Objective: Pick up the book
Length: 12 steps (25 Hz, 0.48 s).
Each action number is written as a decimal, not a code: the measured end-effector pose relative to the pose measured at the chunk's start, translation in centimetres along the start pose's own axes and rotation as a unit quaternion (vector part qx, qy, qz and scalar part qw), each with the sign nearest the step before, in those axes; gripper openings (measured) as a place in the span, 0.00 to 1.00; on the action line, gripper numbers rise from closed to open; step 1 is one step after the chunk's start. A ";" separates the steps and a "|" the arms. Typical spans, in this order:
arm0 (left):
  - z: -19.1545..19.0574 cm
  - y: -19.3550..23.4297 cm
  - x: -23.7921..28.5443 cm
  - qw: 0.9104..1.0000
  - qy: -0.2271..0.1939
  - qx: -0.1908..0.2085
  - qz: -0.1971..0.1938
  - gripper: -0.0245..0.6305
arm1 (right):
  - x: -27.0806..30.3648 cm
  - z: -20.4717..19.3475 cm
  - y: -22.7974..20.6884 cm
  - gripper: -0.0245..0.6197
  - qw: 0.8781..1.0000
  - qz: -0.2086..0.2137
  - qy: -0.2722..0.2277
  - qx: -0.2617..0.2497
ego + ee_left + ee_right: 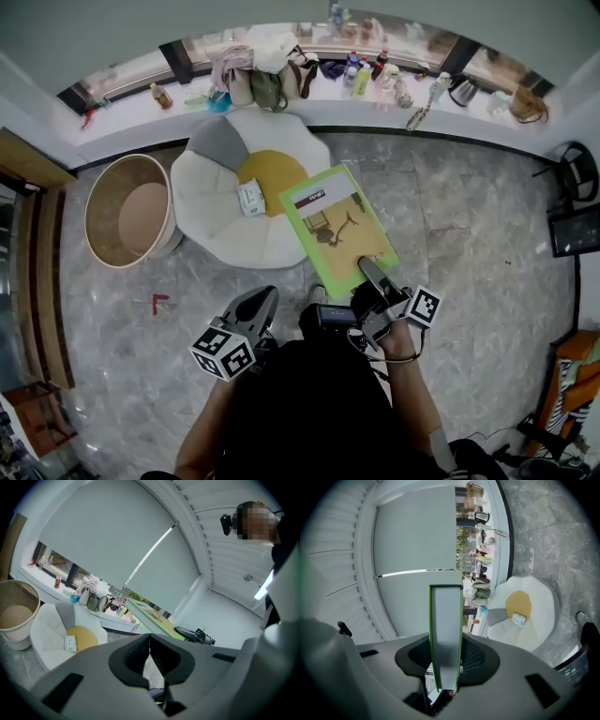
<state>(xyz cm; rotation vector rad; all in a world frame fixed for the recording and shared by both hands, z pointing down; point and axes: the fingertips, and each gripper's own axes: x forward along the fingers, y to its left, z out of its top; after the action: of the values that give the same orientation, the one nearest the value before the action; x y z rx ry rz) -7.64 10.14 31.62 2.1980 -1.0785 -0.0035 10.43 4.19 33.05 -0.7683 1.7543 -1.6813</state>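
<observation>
Book up in R gripper, L gripper empty.
Head view: green book [339,228] lies flat, cover up, over the floor just right of the white cushion [206,217], its near edge clamped in R gripper [373,277]. Only R gripper view shows the grip: book edge-on, pads tight on both covers, and it blocks the mid of that view. L gripper [149,656] view: jaws together, nothing btwn; book seen side-on at far right. Around: small packet [250,198] on cushion's yellow centre, round tub [127,214] to its left, far windowsill [131,117] w/ bags, bottles, kettle [462,89]. Person's body hides the near floor.
</observation>
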 end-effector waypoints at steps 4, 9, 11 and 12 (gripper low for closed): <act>0.6 0.0 -3.0 1.000 -0.006 -0.009 0.014 0.06 | 0.4 -2.0 1.0 0.27 1.000 -0.013 0.000 0.011; -0.3 1.7 -9.2 0.999 -0.020 -0.012 0.023 0.06 | 0.6 -8.1 1.0 0.27 1.000 -0.015 0.007 0.016; -0.8 2.3 -11.3 0.999 -0.023 -0.013 0.022 0.06 | 0.8 -10.4 1.1 0.27 1.000 -0.016 0.007 0.017; -1.2 2.5 -12.4 0.999 -0.023 -0.014 0.022 0.06 | 0.7 -11.6 1.2 0.27 1.000 -0.017 0.007 0.018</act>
<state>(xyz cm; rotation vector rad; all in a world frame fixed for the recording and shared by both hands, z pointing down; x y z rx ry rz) -17.15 18.44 30.53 2.1590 -1.1450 -0.0488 1.30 11.37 32.22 -0.7754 1.7235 -1.7394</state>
